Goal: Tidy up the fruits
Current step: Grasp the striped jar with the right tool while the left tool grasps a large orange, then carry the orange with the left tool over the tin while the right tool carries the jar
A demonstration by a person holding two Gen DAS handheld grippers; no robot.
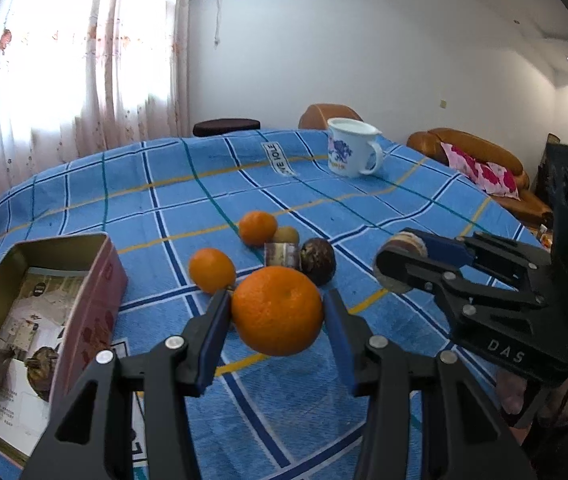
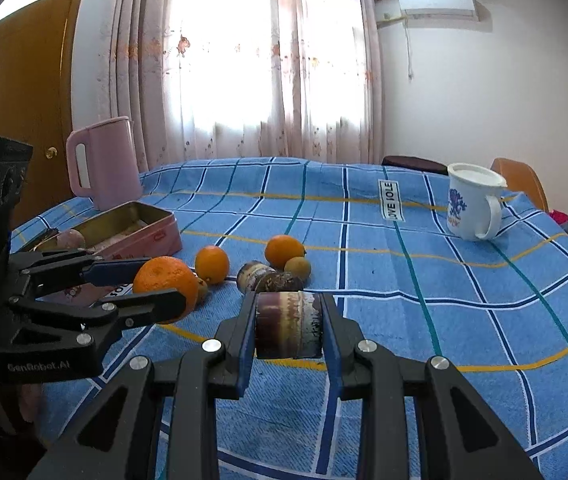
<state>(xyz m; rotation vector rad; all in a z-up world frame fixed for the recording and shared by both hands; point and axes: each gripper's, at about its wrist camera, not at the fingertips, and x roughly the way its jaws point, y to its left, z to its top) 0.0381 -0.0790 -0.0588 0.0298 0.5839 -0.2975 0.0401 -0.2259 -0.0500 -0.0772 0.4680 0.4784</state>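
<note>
Fruits, left wrist view: one large orange [image 1: 277, 311] was clamped between the fingers of the left gripper [image 1: 278, 316], held above the blue checked cloth [image 1: 363, 400] on the worktop. Beyond it lay two smaller oranges [image 1: 212, 270] [image 1: 258, 227], a dark round fruit [image 1: 318, 266], a brownish banded piece [image 1: 282, 255] and a small tan fruit [image 1: 287, 235], partly hidden. Pink tin [image 1: 96, 300] at left, cut off by the frame, held two dull fruits, hard to identify. Right gripper [image 1: 397, 266] at right gripped a banded item, mostly covered by its fingers. White mug [image 1: 349, 152] stood far back.

Right wrist view: the right gripper [image 2: 288, 326] had its fingers clamped on a banded brown cylinder-shaped piece [image 2: 287, 326], kind of fruit unclear. Left gripper [image 2: 156, 288] at left held the large orange [image 2: 164, 280], its lower half masked by a finger. Pink kettle [image 2: 104, 162] stood behind the tin [image 2: 156, 236].
</note>
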